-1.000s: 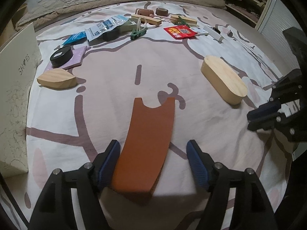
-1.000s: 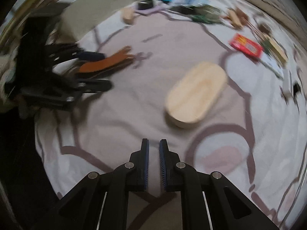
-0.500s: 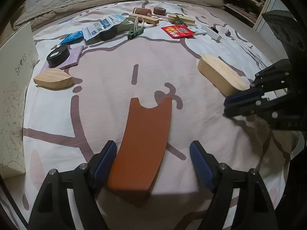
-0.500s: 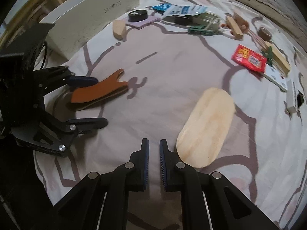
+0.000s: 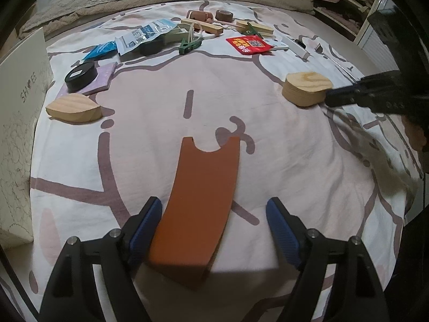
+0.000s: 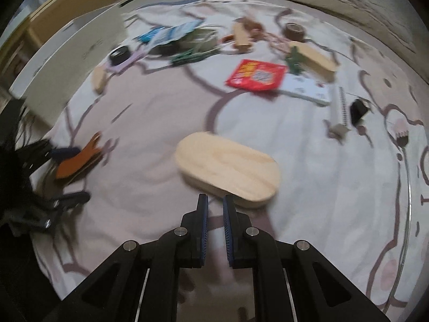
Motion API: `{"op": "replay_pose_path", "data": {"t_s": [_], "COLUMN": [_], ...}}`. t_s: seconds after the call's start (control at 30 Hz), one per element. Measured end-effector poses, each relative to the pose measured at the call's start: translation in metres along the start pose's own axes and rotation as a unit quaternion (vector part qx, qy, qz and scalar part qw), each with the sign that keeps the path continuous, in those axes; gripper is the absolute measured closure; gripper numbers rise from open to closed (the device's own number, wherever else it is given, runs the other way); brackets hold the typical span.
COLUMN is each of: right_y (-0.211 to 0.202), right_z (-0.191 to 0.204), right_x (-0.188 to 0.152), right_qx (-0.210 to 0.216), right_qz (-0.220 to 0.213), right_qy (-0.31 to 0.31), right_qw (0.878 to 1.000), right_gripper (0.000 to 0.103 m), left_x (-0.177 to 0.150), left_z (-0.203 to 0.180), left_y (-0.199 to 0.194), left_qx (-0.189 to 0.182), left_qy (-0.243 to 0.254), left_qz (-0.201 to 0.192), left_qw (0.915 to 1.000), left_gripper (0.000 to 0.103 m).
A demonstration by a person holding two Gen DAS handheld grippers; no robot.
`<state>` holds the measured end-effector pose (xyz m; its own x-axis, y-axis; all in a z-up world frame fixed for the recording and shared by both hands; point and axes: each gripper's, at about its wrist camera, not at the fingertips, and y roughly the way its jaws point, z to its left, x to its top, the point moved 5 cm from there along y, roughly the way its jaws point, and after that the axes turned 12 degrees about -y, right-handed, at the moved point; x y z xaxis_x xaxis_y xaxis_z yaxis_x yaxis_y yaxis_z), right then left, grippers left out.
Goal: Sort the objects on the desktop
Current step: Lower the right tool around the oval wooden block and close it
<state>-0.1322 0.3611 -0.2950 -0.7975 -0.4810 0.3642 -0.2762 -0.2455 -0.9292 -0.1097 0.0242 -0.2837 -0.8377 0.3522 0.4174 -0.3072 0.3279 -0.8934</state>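
On the bed, my left tool (image 5: 214, 221) has spread off the orange leather piece (image 5: 199, 204) (released, lying flat); my right tool (image 6: 214, 212), pressed together, has swung toward the oval wooden block (image 6: 228, 167).

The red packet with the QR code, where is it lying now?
In the left wrist view the red packet lies on the bedsheet at the far right, overlapping a white card, just in front of a wooden block with a green clip.
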Motion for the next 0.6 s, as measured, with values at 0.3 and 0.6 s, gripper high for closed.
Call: {"op": "replay_pose_path", "data": {"t_s": [0.3,0.6], "right_y": [0.019,0.019], "right_z": [-0.016,-0.02], "right_x": [-0.001,-0.017], "right_qx": [-0.026,-0.059], "right_qz": [0.027,0.033], "right_qy": [0.007,-0.027], "right_qw": [0.999,0.997], "right_gripper": [0.092,0.008], "left_x": [0.015,0.017], "left_z": [0.008,0.008], "left_y": [-0.004,0.002], "left_qx": [0.005,0.022], "left_qy": [-0.036,-0.016], "left_qz": [0.002,0.004], "left_qw": [0.9993,0.9996], "left_gripper": [0.021,0.021]}}
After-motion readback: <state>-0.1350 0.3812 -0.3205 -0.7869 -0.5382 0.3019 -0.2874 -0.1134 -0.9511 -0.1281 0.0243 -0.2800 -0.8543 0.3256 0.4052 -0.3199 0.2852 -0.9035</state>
